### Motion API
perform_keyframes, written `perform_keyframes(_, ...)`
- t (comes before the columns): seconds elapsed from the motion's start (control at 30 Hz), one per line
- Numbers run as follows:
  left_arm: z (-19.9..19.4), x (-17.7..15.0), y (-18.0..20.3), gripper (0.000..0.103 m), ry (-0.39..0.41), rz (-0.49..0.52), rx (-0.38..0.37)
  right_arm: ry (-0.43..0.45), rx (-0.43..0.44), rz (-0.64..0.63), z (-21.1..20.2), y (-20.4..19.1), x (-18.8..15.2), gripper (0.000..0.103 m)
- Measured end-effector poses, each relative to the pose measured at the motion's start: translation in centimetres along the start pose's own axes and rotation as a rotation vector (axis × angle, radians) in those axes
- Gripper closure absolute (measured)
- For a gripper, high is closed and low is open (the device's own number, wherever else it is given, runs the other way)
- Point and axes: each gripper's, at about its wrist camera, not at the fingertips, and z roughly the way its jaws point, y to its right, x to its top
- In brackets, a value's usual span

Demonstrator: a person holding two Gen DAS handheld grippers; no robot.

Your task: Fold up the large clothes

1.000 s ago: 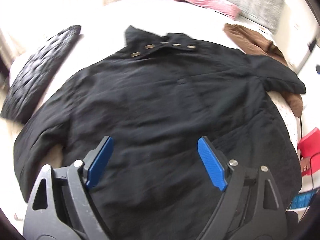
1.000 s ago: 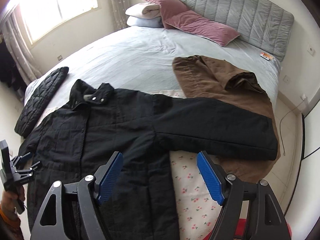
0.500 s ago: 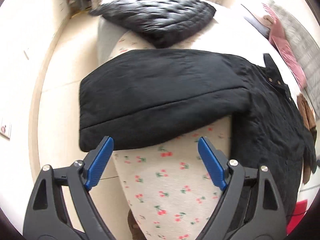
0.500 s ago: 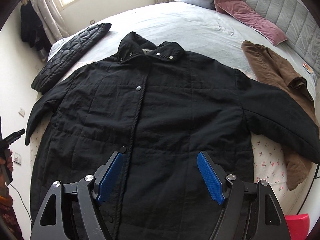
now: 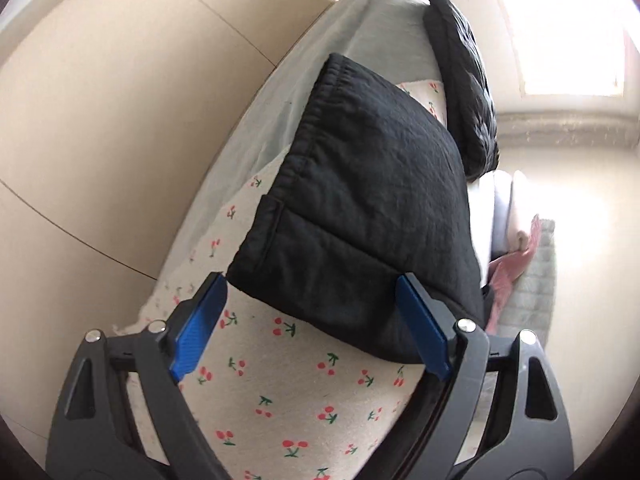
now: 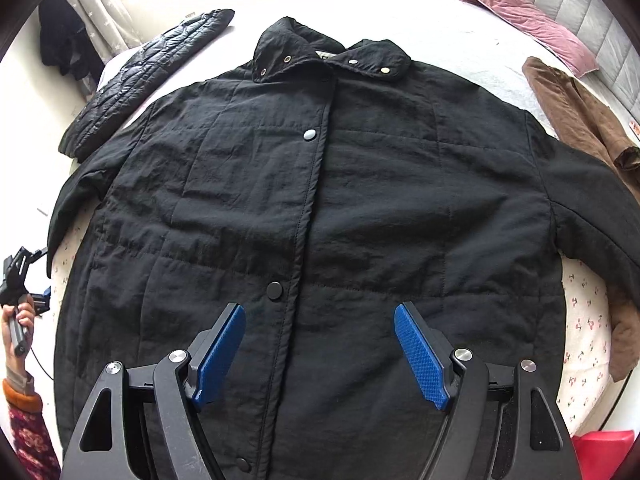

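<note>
No brand name can be read; a pale label strip (image 6: 322,54) shows inside the collar of the black coat (image 6: 320,200), too small to make out.

The black coat lies spread front-up on the bed (image 6: 460,32), buttoned shut, collar toward the headboard; its cuffed sleeve end (image 5: 360,200) reaches out over the cherry-print sheet (image 5: 300,400) at the bed's edge. The left gripper (image 5: 312,328) points at that sleeve end; its jaws are closing, the sleeve's lower edge lies between the blue pads (image 5: 420,332) at their tips, and the pads do not yet press on it. The right gripper (image 6: 320,352) hangs above the lower front of the coat, astride the button placket; its jaws stand wide apart with nothing held, the fabric lying beneath them.

Counted around the coat: three garments in all, the black coat, one quilted black jacket (image 6: 148,76) beyond its shoulder on the window side, and one brown garment (image 6: 580,120) beside its other sleeve; two pink pillows (image 6: 520,16) lie against the grey headboard beyond the collar. On the coat's front three snaps show along the placket, one silver (image 6: 309,135) and two black, and four metal snaps sit on the collar. A red object (image 6: 600,452) sits at the corner past the coat's hem; a hand (image 6: 20,316) in a patterned sleeve holds the left gripper's handle beside the coat's sleeve.
</note>
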Motion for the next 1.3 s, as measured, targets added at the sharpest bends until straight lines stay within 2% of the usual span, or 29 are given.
perform_keyframes(0.03, -0.1, 0.0, -0.1, 0.044, 0.023, -0.020, -0.040, -0.003, 0.002, -0.001, 0.2, -0.2, 0.0, 0.025)
perform_keyframes(0.07, -0.4, 0.1, 0.3, 0.073, 0.052, -0.011, -0.062, -0.004, 0.006, -0.002, 0.3, -0.3, -0.1, 0.025)
perform_keyframes(0.1, -1.0, 0.1, 0.9, 0.091, 0.091, 0.016, -0.058, -0.003, 0.009, 0.000, 0.4, -0.3, -0.1, 0.025)
perform_keyframes(0.13, -1.8, 0.2, 2.0, 0.092, 0.152, 0.064, -0.034, -0.001, 0.011, 0.002, 0.4, -0.4, -0.1, 0.025)
perform_keyframes(0.23, -4.8, -0.1, 6.3, 0.094, 0.448, 0.299, 0.098, 0.004, 0.014, 0.006, 0.5, -0.3, -0.3, 0.025)
perform_keyframes(0.27, -4.5, 0.1, 7.9, 0.094, 0.497, 0.376, 0.181, 0.004, 0.013, 0.008, 0.5, -0.1, -0.3, 0.025)
perform_keyframes(0.3, -3.5, 0.5, 9.2, 0.092, 0.496, 0.428, 0.270, 0.004, 0.012, 0.013, 0.6, 0.1, -0.4, 0.025)
perform_keyframes(0.37, -1.8, 0.8, 10.8, 0.089, 0.450, 0.457, 0.417, 0.004, 0.015, 0.023, 0.5, 0.7, -0.6, 0.025)
perform_keyframes(0.43, -2.2, 0.0, 11.8, 0.078, 0.466, 0.467, 0.464, 0.012, 0.018, 0.025, 0.2, 1.5, -0.8, 0.025)
perform_keyframes(0.5, -2.9, -1.6, 13.1, 0.044, 0.509, 0.516, 0.460, 0.020, 0.006, 0.025, 0.1, 2.2, -0.9, 0.025)
perform_keyframes(0.57, -3.3, -3.7, 15.6, 0.035, 0.547, 0.579, 0.468, 0.014, -0.006, 0.035, 0.1, 3.0, -0.6, 0.025)
perform_keyframes(0.6, -3.3, -4.8, 17.0, 0.034, 0.552, 0.621, 0.468, 0.011, -0.009, 0.043, 0.1, 3.4, -0.3, 0.025)
perform_keyframes(0.67, -2.8, -6.9, 19.9, 0.030, 0.512, 0.720, 0.472, 0.016, -0.015, 0.053, -0.3, 3.9, 0.4, 0.025)
perform_keyframes(0.73, -2.1, -8.8, 22.9, 0.022, 0.458, 0.816, 0.496, 0.036, -0.018, 0.051, -1.0, 4.3, 1.1, 0.025)
perform_keyframes(0.8, -1.7, -11.3, 25.8, 0.020, 0.429, 0.916, 0.506, 0.061, -0.022, 0.043, -1.9, 4.5, 2.3, 0.025)
perform_keyframes(0.9, -0.2, -14.7, 30.2, 0.020, 0.393, 1.036, 0.461, 0.102, -0.033, 0.026, -2.8, 4.8, 4.5, 0.025)
perform_keyframes(1.0, 3.1, -17.6, 34.2, 0.019, 0.313, 1.116, 0.419, 0.140, -0.044, 0.013, -2.8, 5.2, 7.5, 0.025)
perform_keyframes(1.07, 6.5, -19.7, 37.2, 0.019, 0.274, 1.176, 0.406, 0.158, -0.045, 0.017, -2.2, 5.6, 9.9, 0.025)
perform_keyframes(1.17, 12.1, -22.9, 41.1, 0.019, 0.258, 1.273, 0.384, 0.208, -0.019, 0.052, -0.7, 6.7, 13.7, 0.025)
perform_keyframes(1.3, 19.7, -26.3, 44.9, 0.019, 0.223, 1.339, 0.318, 0.301, 0.011, 0.090, 2.5, 8.4, 17.4, 0.025)
